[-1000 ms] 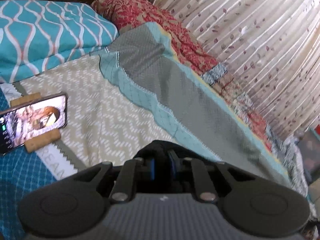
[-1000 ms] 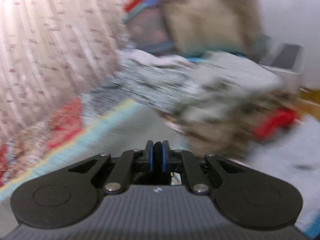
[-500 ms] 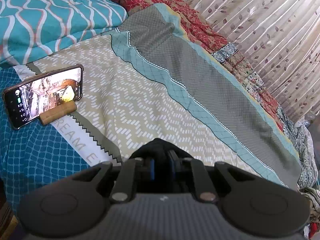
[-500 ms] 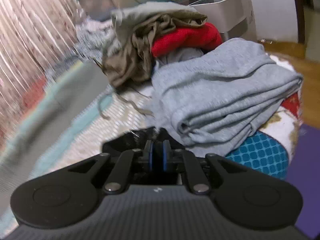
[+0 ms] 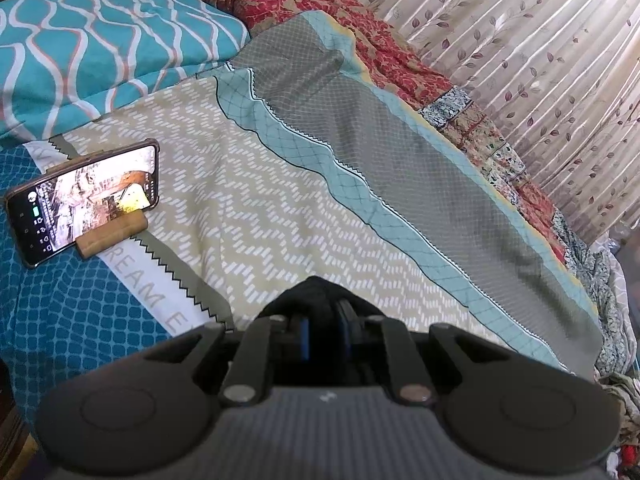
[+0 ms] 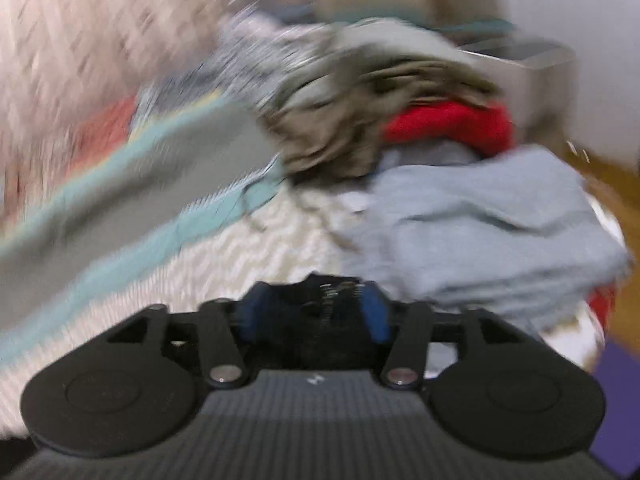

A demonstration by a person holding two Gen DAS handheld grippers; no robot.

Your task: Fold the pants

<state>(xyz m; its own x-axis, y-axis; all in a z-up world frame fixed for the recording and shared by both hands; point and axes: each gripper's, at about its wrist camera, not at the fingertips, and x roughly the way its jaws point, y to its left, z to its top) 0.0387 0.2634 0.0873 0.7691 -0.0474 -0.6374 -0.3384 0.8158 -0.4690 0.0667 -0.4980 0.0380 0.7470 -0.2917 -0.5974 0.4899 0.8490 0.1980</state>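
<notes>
Two grippers working over a bed, dark pants fabric at both

The left gripper is staying clenched on a fold of the black pants over the patterned bedspread, a phone propped to its left. The right gripper, its jaws just having been opening, is standing released with dark cloth between the blue pads, beside folded grey pants.

"REAM E" on bedsheet
</notes>
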